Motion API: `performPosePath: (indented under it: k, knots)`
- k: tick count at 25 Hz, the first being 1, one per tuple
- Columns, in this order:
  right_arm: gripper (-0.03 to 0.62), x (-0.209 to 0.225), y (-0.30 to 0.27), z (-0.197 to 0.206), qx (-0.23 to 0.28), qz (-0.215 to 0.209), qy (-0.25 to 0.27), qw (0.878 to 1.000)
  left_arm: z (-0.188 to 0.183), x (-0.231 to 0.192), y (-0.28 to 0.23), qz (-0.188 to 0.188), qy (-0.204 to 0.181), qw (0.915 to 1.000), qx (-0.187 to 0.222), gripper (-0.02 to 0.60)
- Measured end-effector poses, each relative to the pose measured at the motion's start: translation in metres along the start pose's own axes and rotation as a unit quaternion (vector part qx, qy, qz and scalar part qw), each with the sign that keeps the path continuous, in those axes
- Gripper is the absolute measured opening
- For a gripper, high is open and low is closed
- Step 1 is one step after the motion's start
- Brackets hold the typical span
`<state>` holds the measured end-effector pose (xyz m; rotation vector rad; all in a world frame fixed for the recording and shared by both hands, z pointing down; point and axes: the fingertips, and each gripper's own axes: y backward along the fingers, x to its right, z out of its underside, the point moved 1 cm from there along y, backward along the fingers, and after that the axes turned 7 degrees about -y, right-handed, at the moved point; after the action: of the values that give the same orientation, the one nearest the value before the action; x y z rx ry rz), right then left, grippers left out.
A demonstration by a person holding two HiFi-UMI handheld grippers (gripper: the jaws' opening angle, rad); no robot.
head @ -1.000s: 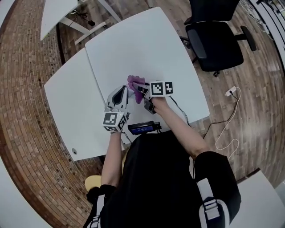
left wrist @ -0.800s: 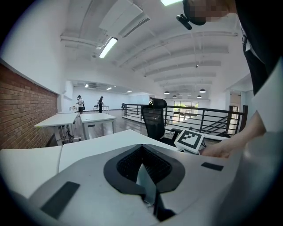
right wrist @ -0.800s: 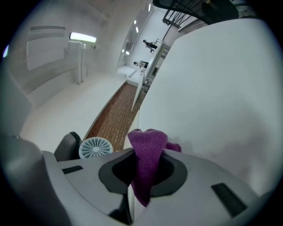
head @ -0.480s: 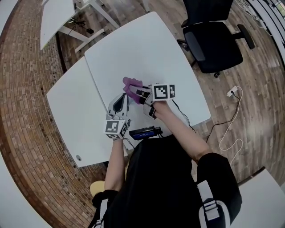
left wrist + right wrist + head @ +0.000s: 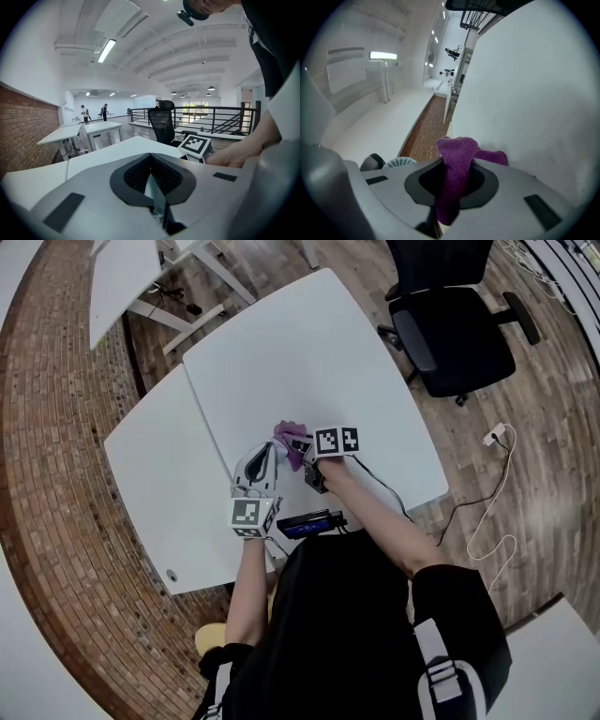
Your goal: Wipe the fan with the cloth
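My right gripper [image 5: 296, 442] is shut on a purple cloth [image 5: 287, 434], which bulges out past the jaws [image 5: 457, 151] in the right gripper view. A small white fan grille [image 5: 395, 162] shows low at the left of that view, close beside the cloth. In the head view the fan is hidden between the two grippers. My left gripper [image 5: 268, 452] lies just left of the cloth, shut on a thin pale strip [image 5: 154, 197] that appears to be part of the fan. The right gripper's marker cube [image 5: 196, 144] sits just beyond the left jaws.
Both grippers work near the front edge of a white table [image 5: 309, 343]. A black device with a blue screen [image 5: 309, 522] and a black cable [image 5: 382, 486] lie at that edge. A black office chair [image 5: 450, 324] stands at the far right, another white desk [image 5: 122, 277] at the far left.
The right gripper with the cloth has come down and closer to the left gripper's tip. The left gripper has kept its place and stays shut.
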<state>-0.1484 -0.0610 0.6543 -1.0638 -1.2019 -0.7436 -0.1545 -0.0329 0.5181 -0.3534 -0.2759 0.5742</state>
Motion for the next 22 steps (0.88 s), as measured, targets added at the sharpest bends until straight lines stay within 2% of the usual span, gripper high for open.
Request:
performPosePath:
  k: [3,4,7,10,12,16,19,20,21,22]
  knots:
    - [0.04,0.026,0.007,-0.001,-0.014,0.059,0.03,0.998,0.001,-0.001,0.0,0.001,-0.005,1.0,0.0,0.0]
    - [0.04,0.029,0.012,-0.002,-0.013,0.065,0.03,0.997,0.001,0.0,0.0,0.002,-0.005,1.0,0.0,0.0]
    - [0.04,0.006,0.024,-0.007,0.0,0.015,0.002,1.0,0.001,-0.001,0.001,0.001,-0.008,1.0,0.002,0.0]
    - [0.04,-0.022,0.02,0.003,-0.02,-0.046,-0.044,0.998,0.002,-0.003,0.002,-0.002,-0.013,0.9999,0.004,0.0]
    - [0.04,-0.021,0.015,0.01,-0.027,-0.048,-0.051,0.997,0.001,-0.001,0.002,0.0,-0.013,0.9999,0.002,0.0]
    - [0.04,0.016,0.005,0.009,-0.036,0.023,-0.002,0.999,0.002,0.001,0.002,0.001,-0.02,0.9998,-0.001,0.0]
    - [0.04,0.043,-0.001,0.007,-0.071,0.076,0.054,0.993,0.002,0.001,0.001,0.0,-0.023,0.9997,-0.003,0.0]
    - [0.04,0.046,-0.001,0.005,-0.088,0.095,0.089,0.988,0.002,0.002,0.001,0.001,-0.021,0.9998,-0.004,0.0]
    - [0.041,0.048,0.001,0.001,-0.104,0.125,0.138,0.977,0.0,0.003,0.0,0.003,-0.019,0.9998,-0.005,0.0]
    - [0.041,0.048,0.004,-0.008,-0.113,0.161,0.197,0.961,0.0,0.003,0.0,0.003,-0.018,0.9998,-0.006,0.0]
